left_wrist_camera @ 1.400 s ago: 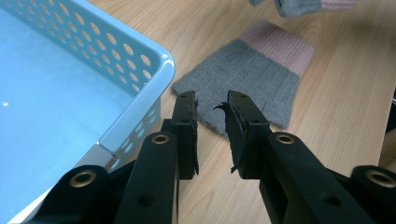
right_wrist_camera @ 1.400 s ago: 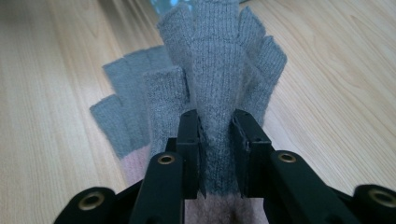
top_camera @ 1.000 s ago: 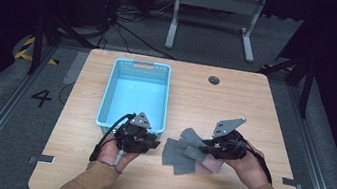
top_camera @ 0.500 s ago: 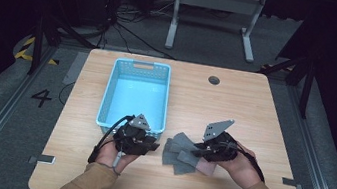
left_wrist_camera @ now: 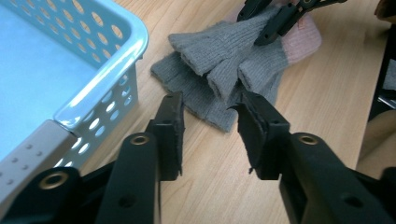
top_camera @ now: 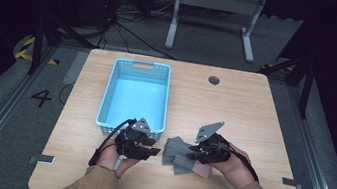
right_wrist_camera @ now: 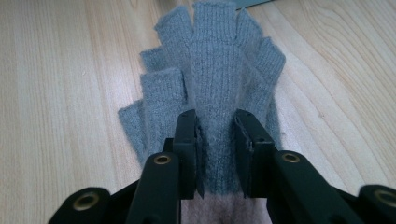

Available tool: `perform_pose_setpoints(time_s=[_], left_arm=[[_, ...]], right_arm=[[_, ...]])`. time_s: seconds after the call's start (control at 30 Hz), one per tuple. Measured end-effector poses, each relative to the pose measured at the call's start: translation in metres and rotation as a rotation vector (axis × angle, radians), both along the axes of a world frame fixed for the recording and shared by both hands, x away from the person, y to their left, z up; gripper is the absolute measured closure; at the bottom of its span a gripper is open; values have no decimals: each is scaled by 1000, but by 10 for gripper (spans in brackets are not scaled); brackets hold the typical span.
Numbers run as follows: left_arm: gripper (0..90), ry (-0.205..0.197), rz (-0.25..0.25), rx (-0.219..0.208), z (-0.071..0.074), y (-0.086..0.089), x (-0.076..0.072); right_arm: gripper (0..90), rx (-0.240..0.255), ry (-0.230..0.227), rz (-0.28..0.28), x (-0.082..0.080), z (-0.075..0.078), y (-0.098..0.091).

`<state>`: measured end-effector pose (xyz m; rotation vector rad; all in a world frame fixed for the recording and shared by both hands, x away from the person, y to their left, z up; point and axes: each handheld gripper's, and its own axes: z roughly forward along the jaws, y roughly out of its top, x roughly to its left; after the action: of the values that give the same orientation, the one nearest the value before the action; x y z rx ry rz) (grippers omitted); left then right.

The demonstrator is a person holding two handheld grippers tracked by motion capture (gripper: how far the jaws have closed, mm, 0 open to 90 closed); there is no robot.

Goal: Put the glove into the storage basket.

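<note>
Right gripper (right_wrist_camera: 216, 135) pinches the top grey fingerless glove (right_wrist_camera: 212, 70); left gripper (left_wrist_camera: 208, 122) spread near the lower glove (left_wrist_camera: 196, 95). Pin lower, lift top toward the basket (top_camera: 106, 110), I'd guess.

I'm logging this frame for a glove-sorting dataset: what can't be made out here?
- Whether the right gripper truly pinches the top glove: its jaws straddle the knit.
- The lower glove, largely covered by the top one.
- The pink cuff, cut off by the frame's bottom edge.
- The basket interior, partly cropped.
</note>
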<state>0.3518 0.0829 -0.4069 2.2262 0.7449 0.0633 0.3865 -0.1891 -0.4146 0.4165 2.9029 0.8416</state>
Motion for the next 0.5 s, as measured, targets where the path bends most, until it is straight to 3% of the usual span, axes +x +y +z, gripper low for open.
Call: perform_pose_setpoints(time_s=[0.17, 0.23, 0.5], left_arm=[[527, 30, 33, 10, -8, -7, 2], [502, 25, 33, 9, -8, -8, 2], [475, 18, 22, -1, -9, -6, -4]], right_arm=[[622, 8, -18, -12, -1, -3, 0], [570, 35, -30, -15, -4, 0, -3], [552, 86, -49, -67, -7, 14, -20]])
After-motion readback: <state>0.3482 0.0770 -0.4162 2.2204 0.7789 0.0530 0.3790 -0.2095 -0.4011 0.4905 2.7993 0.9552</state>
